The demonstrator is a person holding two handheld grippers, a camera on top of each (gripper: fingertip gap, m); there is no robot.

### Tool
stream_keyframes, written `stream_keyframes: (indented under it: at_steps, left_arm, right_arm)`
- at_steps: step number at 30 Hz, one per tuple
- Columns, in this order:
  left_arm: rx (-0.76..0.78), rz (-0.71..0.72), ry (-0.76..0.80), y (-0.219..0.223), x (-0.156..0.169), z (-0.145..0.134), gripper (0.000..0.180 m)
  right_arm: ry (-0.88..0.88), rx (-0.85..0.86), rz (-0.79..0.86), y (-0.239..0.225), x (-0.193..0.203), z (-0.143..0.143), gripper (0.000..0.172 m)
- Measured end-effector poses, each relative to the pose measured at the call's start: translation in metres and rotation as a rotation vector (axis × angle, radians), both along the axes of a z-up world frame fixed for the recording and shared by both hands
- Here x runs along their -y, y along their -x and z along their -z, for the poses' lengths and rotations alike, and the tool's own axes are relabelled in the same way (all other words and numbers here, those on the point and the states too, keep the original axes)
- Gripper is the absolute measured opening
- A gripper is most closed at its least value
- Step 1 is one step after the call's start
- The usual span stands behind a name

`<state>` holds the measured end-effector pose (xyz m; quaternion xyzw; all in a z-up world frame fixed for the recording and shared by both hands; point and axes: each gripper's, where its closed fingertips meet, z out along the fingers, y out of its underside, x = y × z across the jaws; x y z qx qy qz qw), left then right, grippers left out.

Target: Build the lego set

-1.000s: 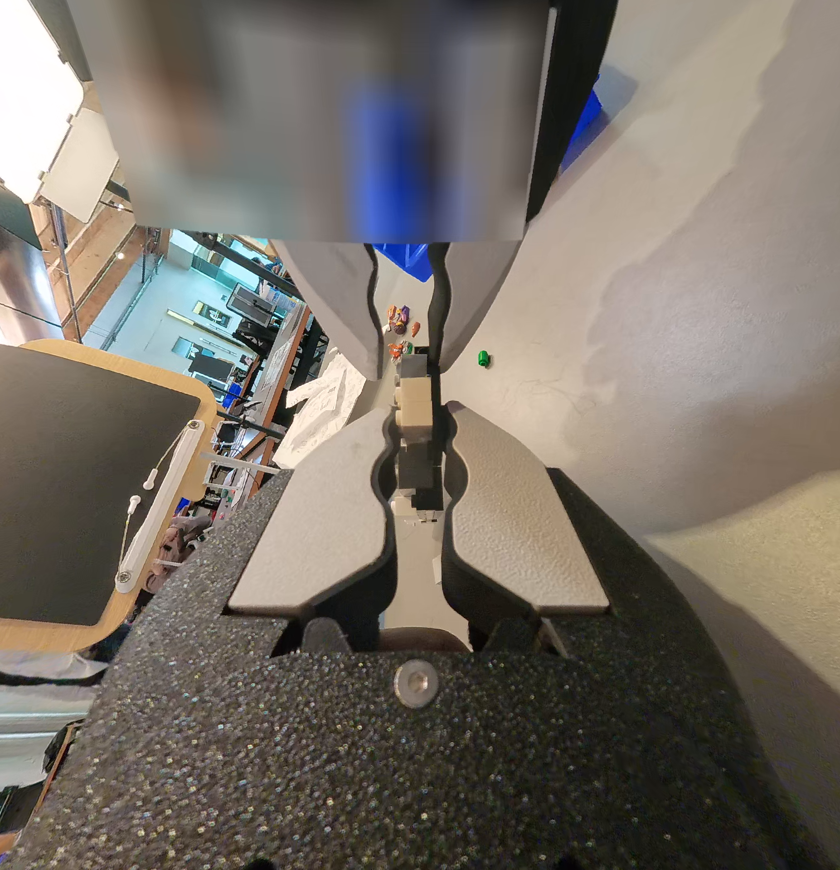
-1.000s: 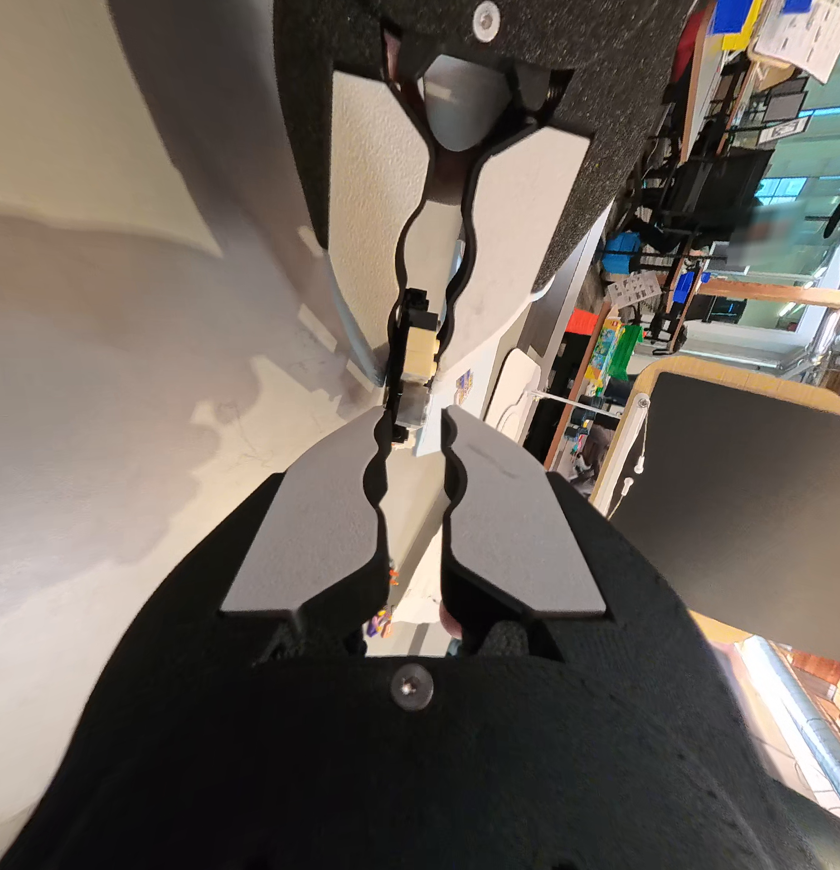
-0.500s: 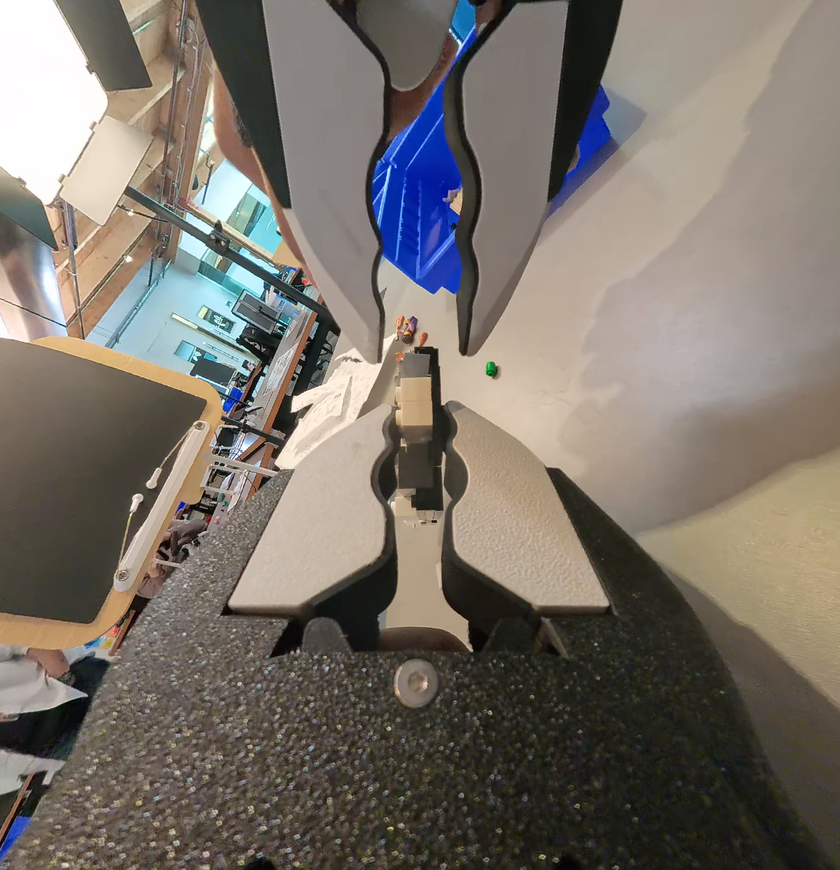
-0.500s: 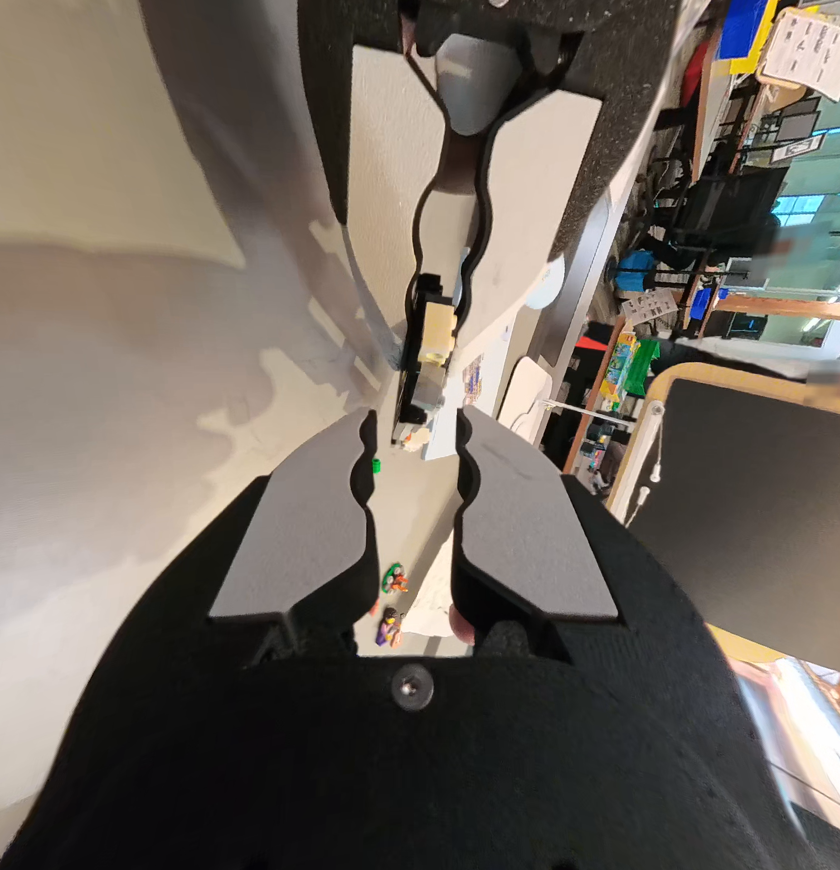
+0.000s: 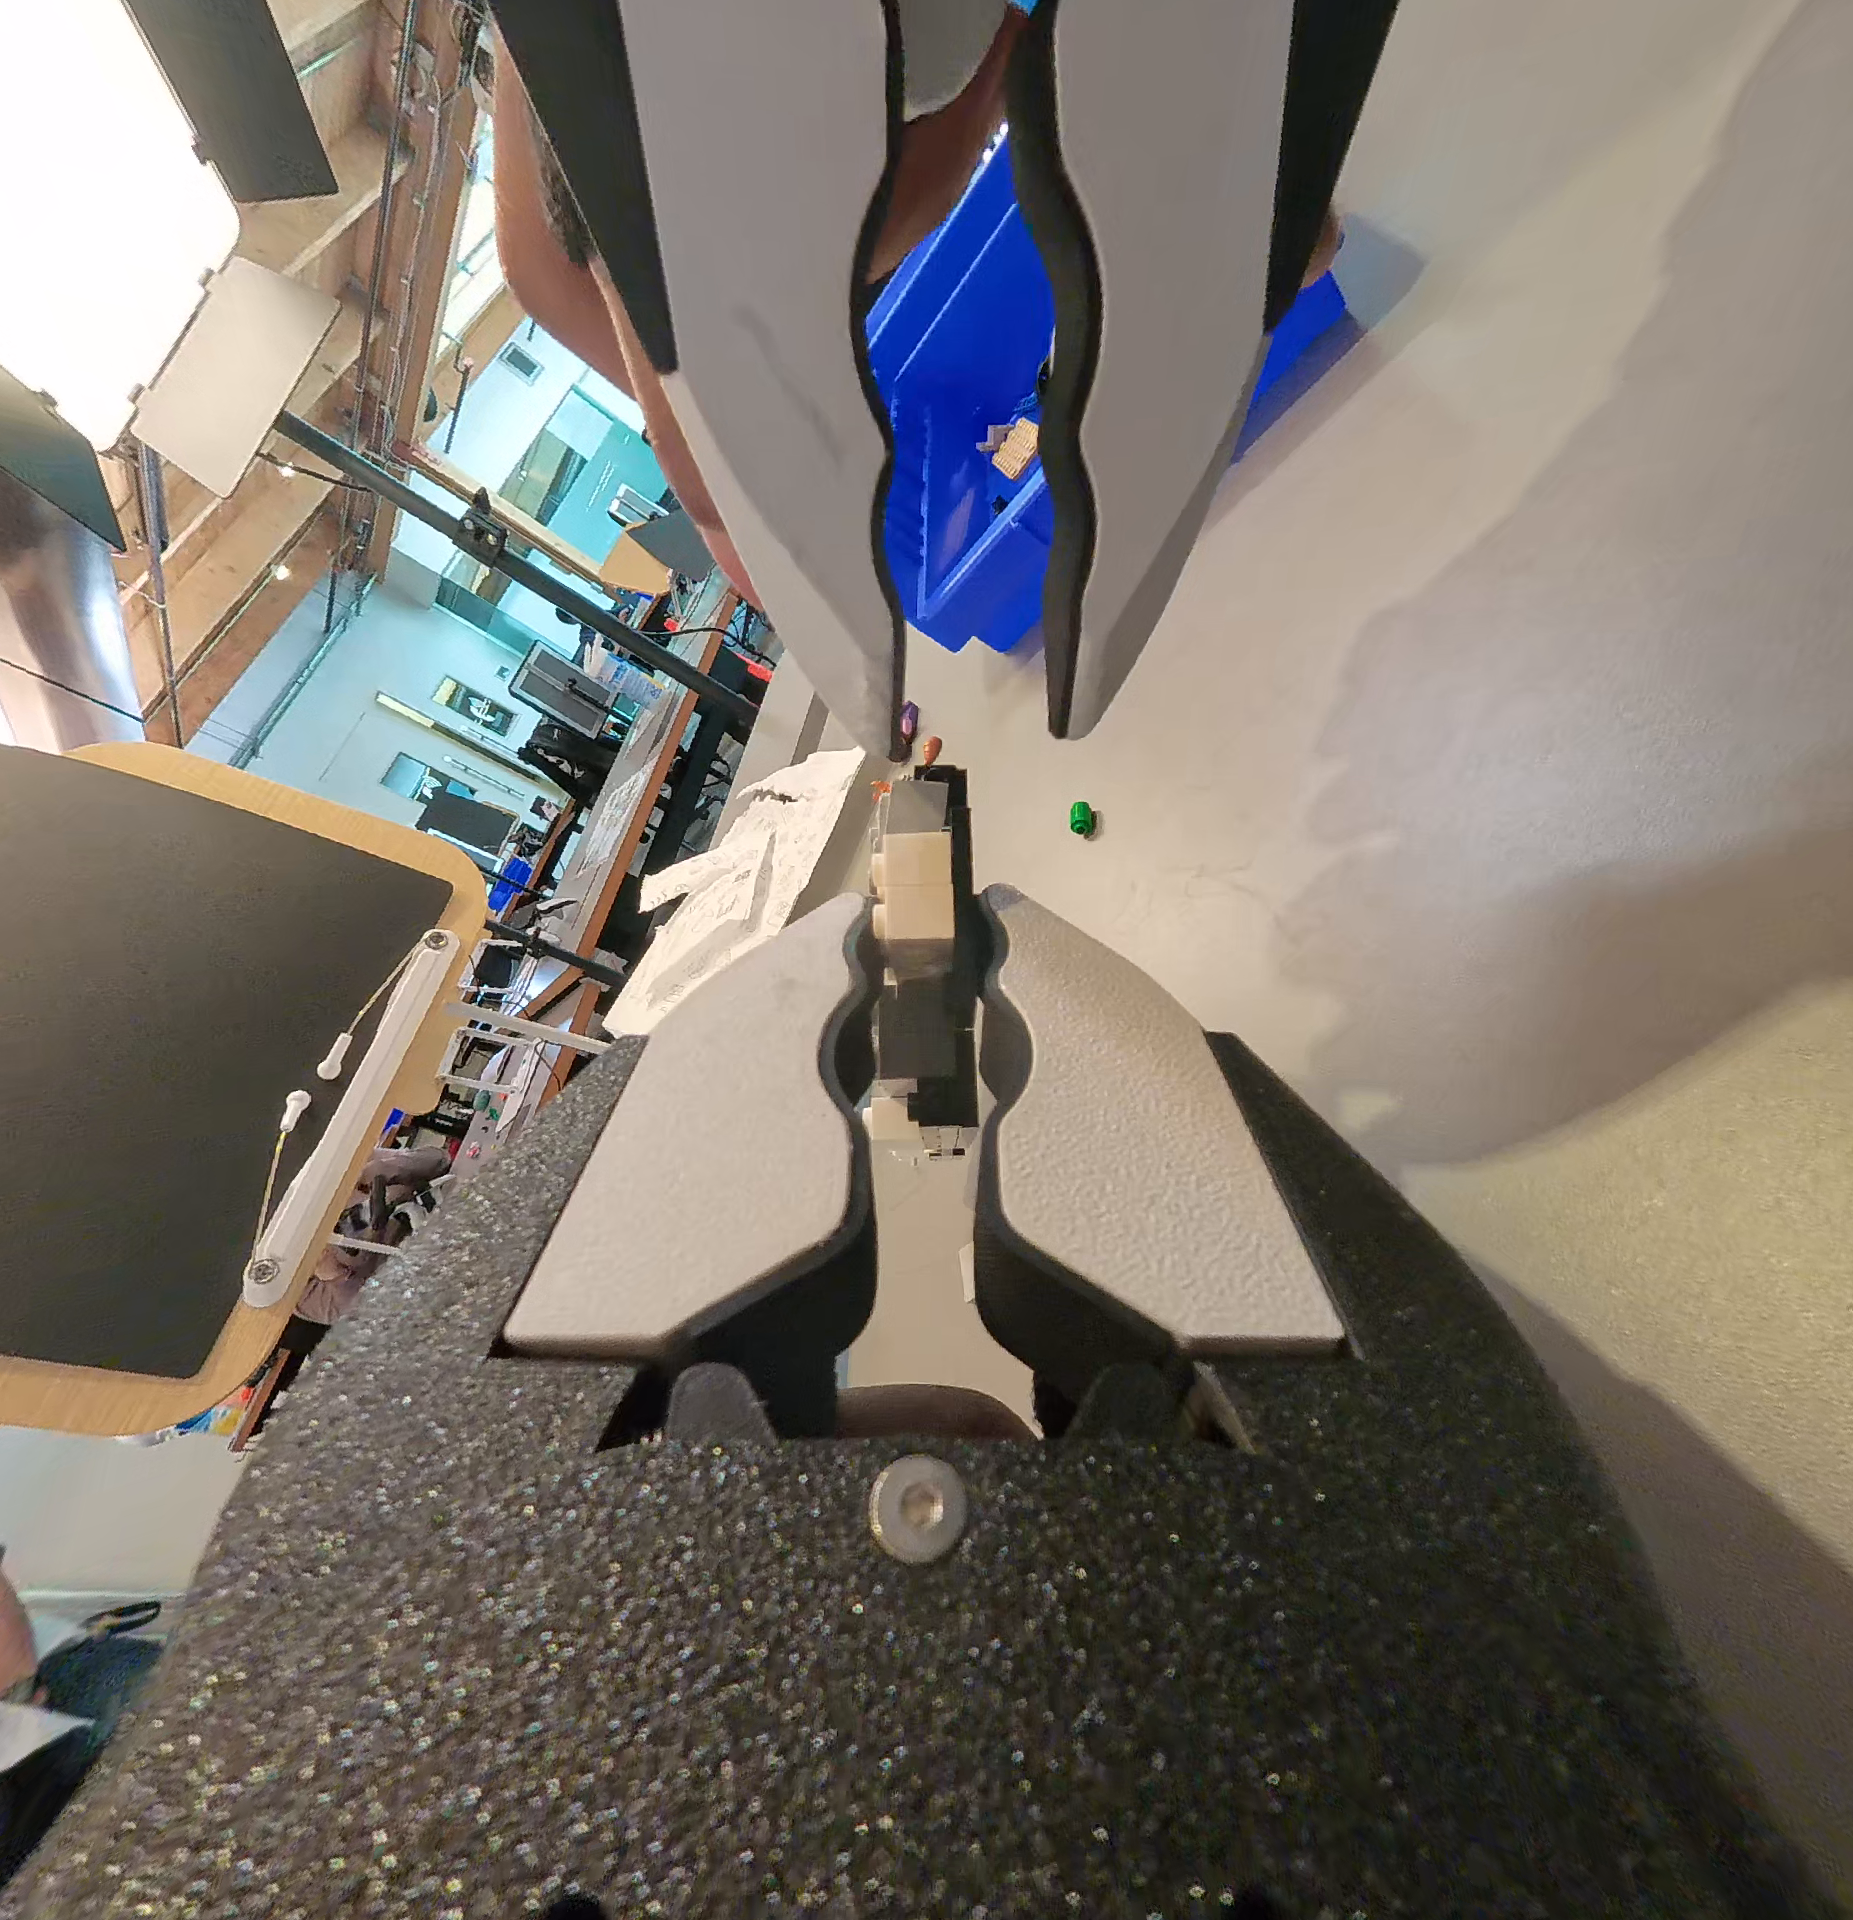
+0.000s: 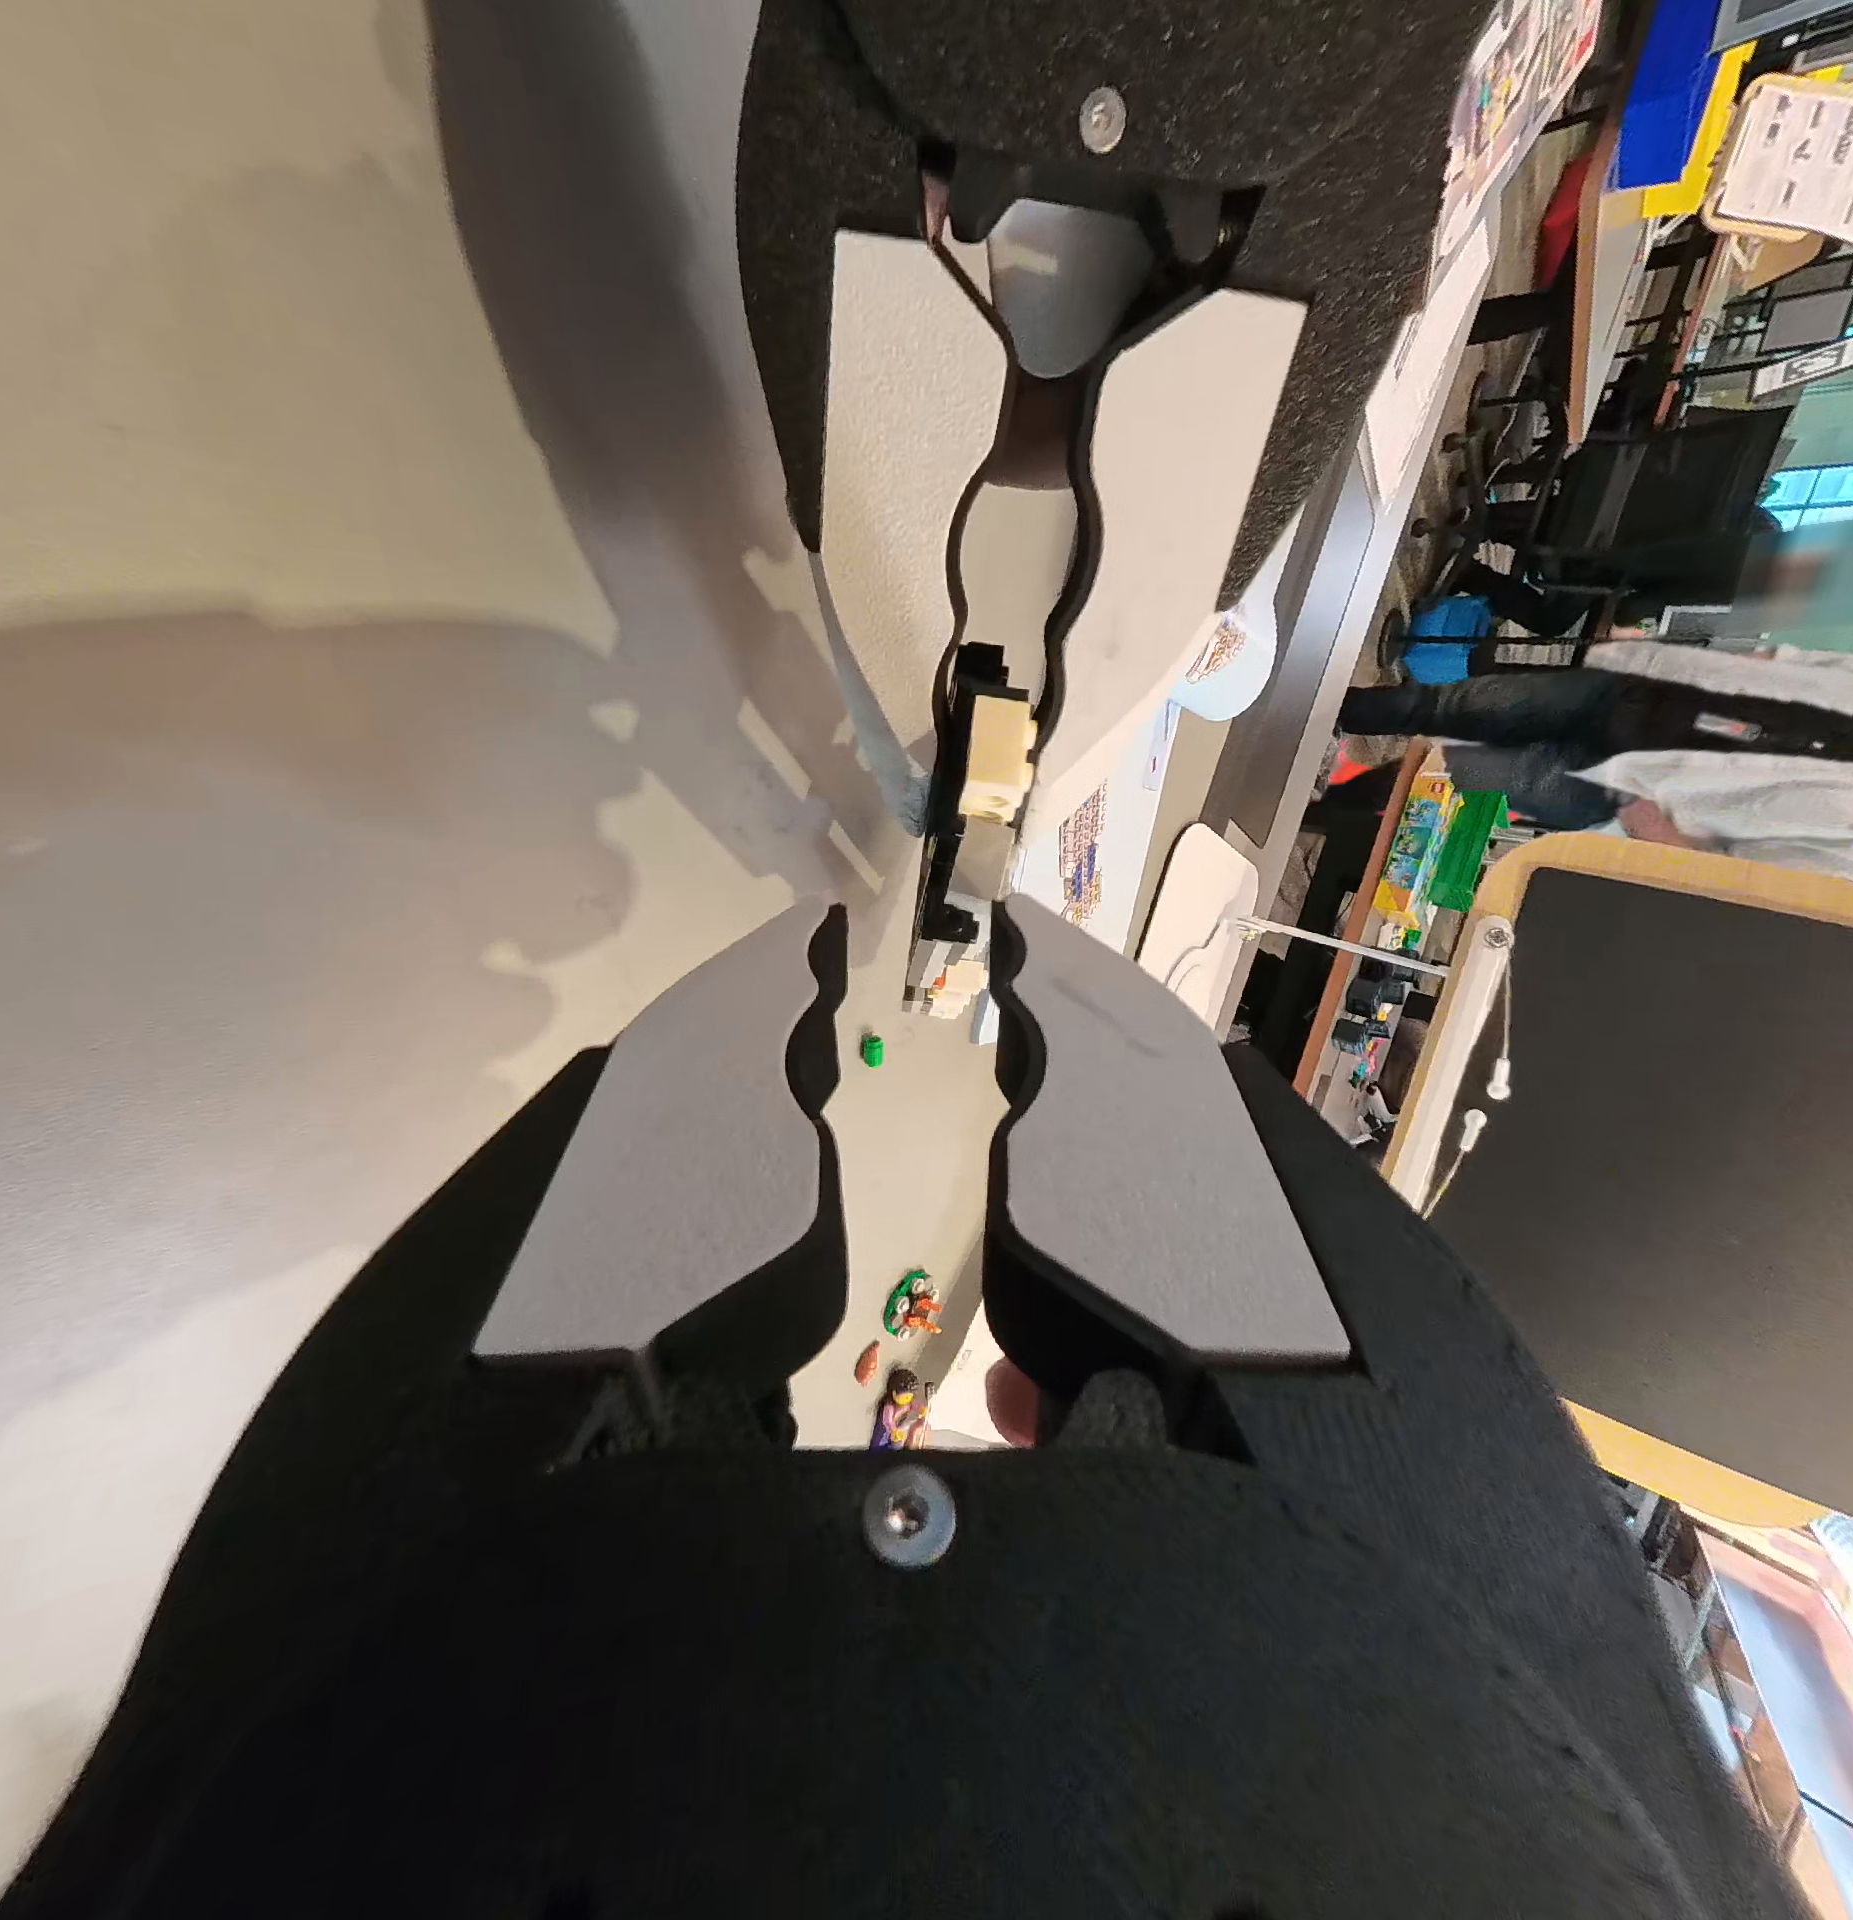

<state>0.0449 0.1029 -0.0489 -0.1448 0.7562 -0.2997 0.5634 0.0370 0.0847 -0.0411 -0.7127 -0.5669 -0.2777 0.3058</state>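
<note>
The brick assembly (image 5: 927, 935) is a narrow stack of toy bricks: a black strip along one side, cream blocks with side studs in the middle, grey blocks at either end of them and small white pieces at the tail. It sits lengthwise in the left gripper (image 5: 924, 920), whose two grey fingers are clenched on it, pads pressing both flanks, above a pale grey table (image 5: 1473, 727).

The left wrist view alone shows a blue bin (image 5: 963, 436) on the table beyond the right gripper (image 5: 979, 727), with tan pieces inside, and crumpled printed paper (image 5: 735, 894) near the table edge. The right wrist view alone shows a toy figure (image 6: 901, 1403) and a green-and-orange cluster (image 6: 914, 1299) between its own fingers, and a stretch of bare table between the assembly's white end and the right gripper (image 6: 917, 920). A green stud (image 5: 1080, 819) lies on the table in both views.

A second ago the right gripper's fingers stood at the tip of the assembly; now they are spread, clear of it, gripping nothing. The left gripper's clasp is unchanged.
</note>
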Motion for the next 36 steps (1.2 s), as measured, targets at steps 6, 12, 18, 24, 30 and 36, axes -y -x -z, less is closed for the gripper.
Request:
stream_keyframes:
  at_steps: [6, 12, 18, 24, 30, 36]
  left_arm:
    - [0.0, 0.006, -0.001, 0.001, 0.001, 0.0, 0.015]
    - [-0.002, 0.006, 0.001, 0.001, 0.001, 0.0, 0.015]
    - [0.0, 0.013, 0.022, 0.003, 0.001, -0.002, 0.015]
    - [-0.001, 0.025, 0.048, 0.004, 0.001, -0.004, 0.015]
    - [0.01, 0.052, 0.048, 0.007, 0.003, -0.007, 0.016]
    - [0.015, 0.059, 0.028, 0.008, 0.003, -0.007, 0.015]
  right_arm:
    - [0.005, 0.016, 0.001, -0.001, -0.001, 0.005, 0.026]
    - [0.006, 0.021, 0.003, -0.002, -0.001, 0.005, 0.026]
    - [0.0, 0.024, 0.006, -0.003, -0.001, 0.003, 0.026]
    - [-0.013, 0.012, 0.006, -0.004, -0.001, -0.003, 0.027]
    - [-0.019, -0.098, -0.048, 0.003, -0.004, -0.012, 0.037]
    - [0.025, -0.138, -0.105, 0.009, -0.008, -0.011, 0.037]
